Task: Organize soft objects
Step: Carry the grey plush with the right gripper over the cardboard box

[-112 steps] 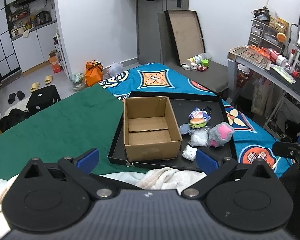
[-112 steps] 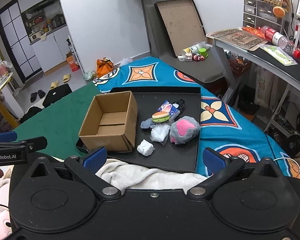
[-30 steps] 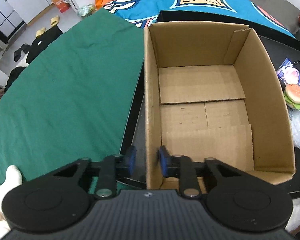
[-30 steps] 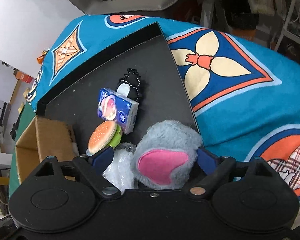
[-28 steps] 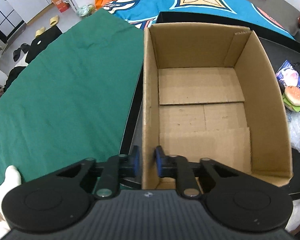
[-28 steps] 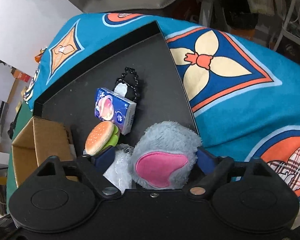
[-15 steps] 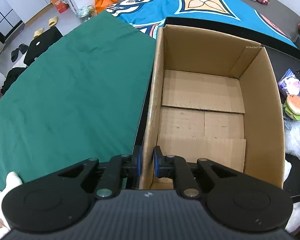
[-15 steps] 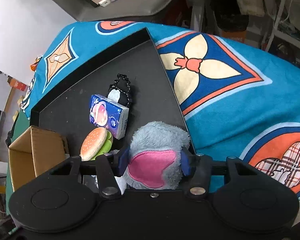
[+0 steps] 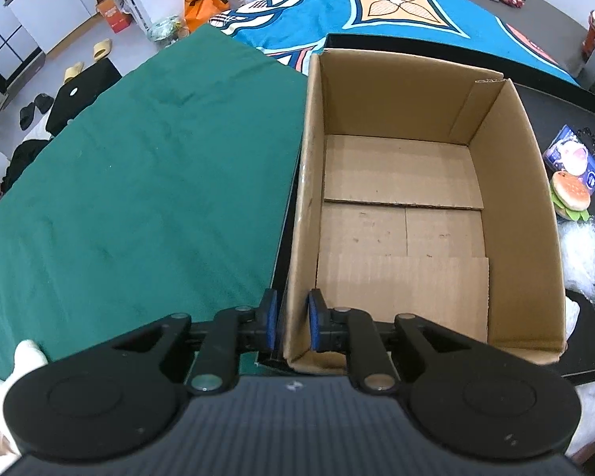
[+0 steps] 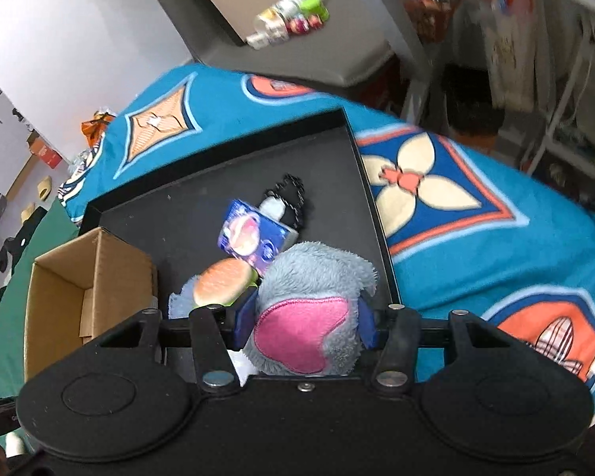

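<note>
An open cardboard box [image 9: 400,214] stands empty on a black tray [image 9: 555,95]. My left gripper [image 9: 291,323] is shut on the box's near left wall. My right gripper [image 10: 305,327] is shut on a grey plush toy with a pink patch [image 10: 309,309] and holds it above the tray [image 10: 202,218]. Beyond it lie a burger toy [image 10: 222,281], a blue tissue pack [image 10: 254,242] and a black-and-white item [image 10: 285,198]. The box also shows in the right wrist view [image 10: 79,289]. The burger toy [image 9: 571,198], tissue pack [image 9: 573,156] and a clear plastic bag [image 9: 583,254] lie right of the box.
The tray rests on a bed with a green cloth [image 9: 139,182] on the left and a blue patterned cover [image 10: 456,214] on the right. A white blanket [image 9: 23,357] lies at the near edge. A desk and a shelf stand at the right.
My right gripper closed on the grey plush toy and lifted it off the tray. My left gripper tightened on the box's left wall and shifted slightly left.
</note>
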A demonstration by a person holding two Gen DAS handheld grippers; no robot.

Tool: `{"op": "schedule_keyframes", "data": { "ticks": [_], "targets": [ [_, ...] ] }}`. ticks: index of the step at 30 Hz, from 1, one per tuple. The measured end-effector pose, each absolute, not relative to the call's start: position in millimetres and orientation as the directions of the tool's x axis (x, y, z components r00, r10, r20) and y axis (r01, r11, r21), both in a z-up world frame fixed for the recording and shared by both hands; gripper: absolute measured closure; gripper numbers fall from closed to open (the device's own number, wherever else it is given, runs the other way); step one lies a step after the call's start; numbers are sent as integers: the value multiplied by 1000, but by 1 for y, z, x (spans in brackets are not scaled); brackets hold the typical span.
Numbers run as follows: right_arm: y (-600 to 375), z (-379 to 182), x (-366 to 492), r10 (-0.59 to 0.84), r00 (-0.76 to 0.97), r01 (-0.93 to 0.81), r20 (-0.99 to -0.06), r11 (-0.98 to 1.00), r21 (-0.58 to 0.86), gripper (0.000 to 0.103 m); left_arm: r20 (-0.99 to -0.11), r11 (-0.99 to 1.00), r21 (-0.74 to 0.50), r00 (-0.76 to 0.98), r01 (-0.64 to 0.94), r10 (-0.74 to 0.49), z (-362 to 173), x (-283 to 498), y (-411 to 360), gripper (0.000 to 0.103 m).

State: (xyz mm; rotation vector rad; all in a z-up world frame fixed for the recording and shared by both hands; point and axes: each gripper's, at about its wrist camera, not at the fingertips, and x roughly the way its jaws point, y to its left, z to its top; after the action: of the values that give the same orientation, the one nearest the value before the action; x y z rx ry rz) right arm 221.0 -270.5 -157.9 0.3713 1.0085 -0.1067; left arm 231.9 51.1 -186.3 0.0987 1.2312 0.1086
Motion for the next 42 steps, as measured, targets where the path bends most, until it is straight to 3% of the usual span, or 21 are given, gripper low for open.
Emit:
{"op": "schedule_keyframes", "data": {
  "ticks": [9,25,42],
  "targets": [
    [-240,-127,210,62,639,169,-767,961,219,53,-923,994,112,370,-9,107,-184,227,55,88],
    [-168,-97,217,163,729,-37,-665,979,200,53,-896,999,17,442,-31,29,-180,224,70,94],
    [-118,-96,238,296,694,-175,-656,954,246,53,-892,998,-27,453,-50,-1,-184,224,80,93]
  ]
}}
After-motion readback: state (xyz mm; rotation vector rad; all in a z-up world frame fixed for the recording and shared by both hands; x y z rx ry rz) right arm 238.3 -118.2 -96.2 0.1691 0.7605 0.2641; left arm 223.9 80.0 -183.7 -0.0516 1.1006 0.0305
